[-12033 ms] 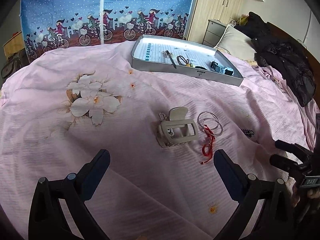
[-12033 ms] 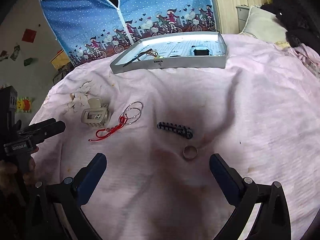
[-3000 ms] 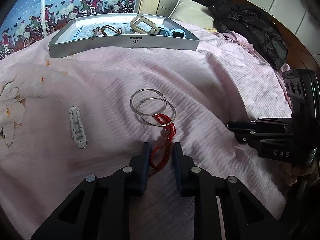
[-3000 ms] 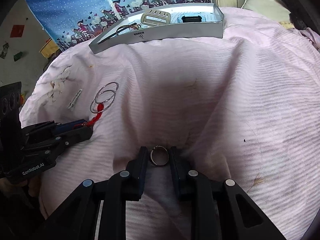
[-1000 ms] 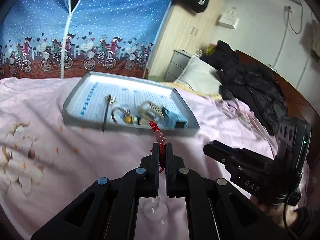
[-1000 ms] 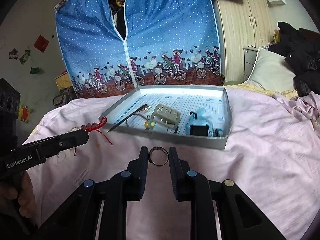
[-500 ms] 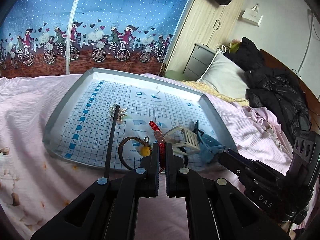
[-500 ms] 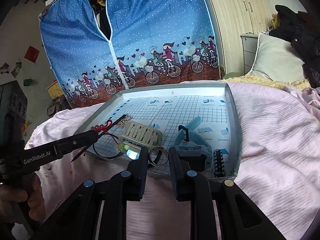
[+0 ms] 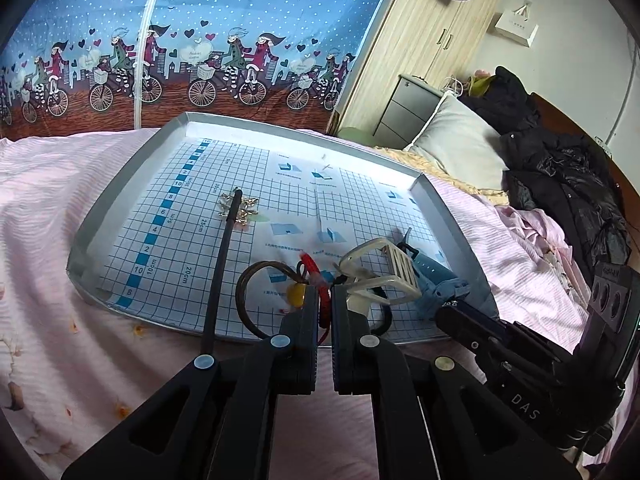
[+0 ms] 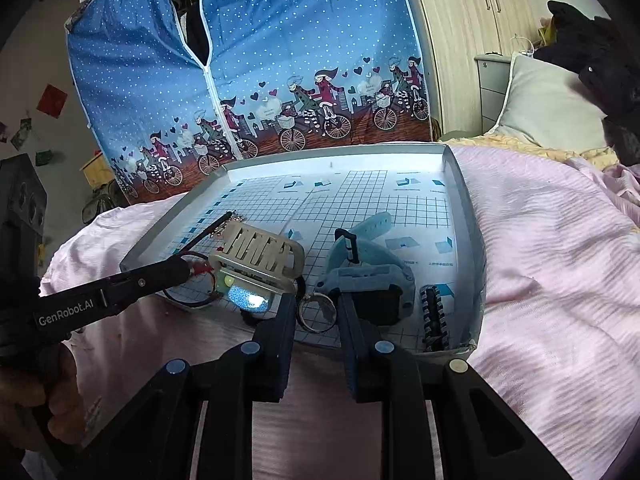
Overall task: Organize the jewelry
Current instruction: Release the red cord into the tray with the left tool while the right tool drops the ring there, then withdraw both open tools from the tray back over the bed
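A silver tray (image 9: pixel 120 184) with a blue grid lining rests on the pink bedspread. My left gripper (image 9: pixel 325 308) is shut on a red beaded cord bracelet (image 9: pixel 314 274), held over the tray's near edge. My right gripper (image 10: pixel 317 314) is shut on a silver ring (image 10: pixel 316 312), also at the tray's (image 10: pixel 468 216) near edge. Inside the tray lie a beige hair claw (image 10: pixel 260 250), a light blue watch (image 10: pixel 370 252), a black hair stick (image 9: pixel 222 256), a brown hair tie with a yellow bead (image 9: pixel 260 296) and a black toothed clip (image 10: pixel 434 316).
The pink bedspread (image 10: pixel 560 280) surrounds the tray. A blue curtain (image 9: pixel 200 40) printed with cyclists hangs behind. A pillow (image 9: pixel 460 148) and dark clothing (image 9: pixel 568 184) lie at the right, in front of a wooden wardrobe (image 9: pixel 424 40). A hand (image 10: pixel 36 400) holds the left gripper.
Both grippers have moved forward and down to the tray's near edge, carrying the red bracelet and the ring. The tray's contents now sit right in front of the fingers.
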The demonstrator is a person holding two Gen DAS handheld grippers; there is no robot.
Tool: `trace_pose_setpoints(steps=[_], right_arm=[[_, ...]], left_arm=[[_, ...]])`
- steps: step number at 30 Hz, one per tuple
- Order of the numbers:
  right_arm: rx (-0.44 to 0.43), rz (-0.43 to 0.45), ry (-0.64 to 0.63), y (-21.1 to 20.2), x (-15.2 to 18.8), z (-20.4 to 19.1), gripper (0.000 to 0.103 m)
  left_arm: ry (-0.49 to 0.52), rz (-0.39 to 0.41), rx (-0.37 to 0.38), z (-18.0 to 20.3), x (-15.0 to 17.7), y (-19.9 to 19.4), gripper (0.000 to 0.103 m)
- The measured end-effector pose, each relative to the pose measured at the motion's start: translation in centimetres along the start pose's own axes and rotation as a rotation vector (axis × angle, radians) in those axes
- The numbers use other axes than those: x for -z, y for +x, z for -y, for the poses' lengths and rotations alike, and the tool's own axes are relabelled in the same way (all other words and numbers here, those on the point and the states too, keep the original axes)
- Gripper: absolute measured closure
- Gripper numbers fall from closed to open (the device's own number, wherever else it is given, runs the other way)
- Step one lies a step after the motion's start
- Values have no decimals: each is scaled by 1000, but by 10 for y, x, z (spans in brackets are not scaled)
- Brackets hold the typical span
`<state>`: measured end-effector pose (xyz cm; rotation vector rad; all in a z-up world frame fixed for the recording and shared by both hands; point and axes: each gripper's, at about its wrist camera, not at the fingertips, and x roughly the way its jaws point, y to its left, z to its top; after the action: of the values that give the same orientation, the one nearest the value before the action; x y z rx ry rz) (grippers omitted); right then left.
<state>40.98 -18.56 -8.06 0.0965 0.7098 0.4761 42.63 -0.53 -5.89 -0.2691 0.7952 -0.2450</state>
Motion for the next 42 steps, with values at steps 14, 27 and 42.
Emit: trace_pose_setpoints(steps=[14,27,42], right_arm=[[34,98,59,-62,-8,14,36],[0,268,3,-177,6,-34,0],[6,273,-28,-240,98,-85,0]], left_arm=[[-63,140,-58,8,-5,-61,1],[87,314,-69,52,37,-184,1],[130,261,-107,37,130,-259,1]])
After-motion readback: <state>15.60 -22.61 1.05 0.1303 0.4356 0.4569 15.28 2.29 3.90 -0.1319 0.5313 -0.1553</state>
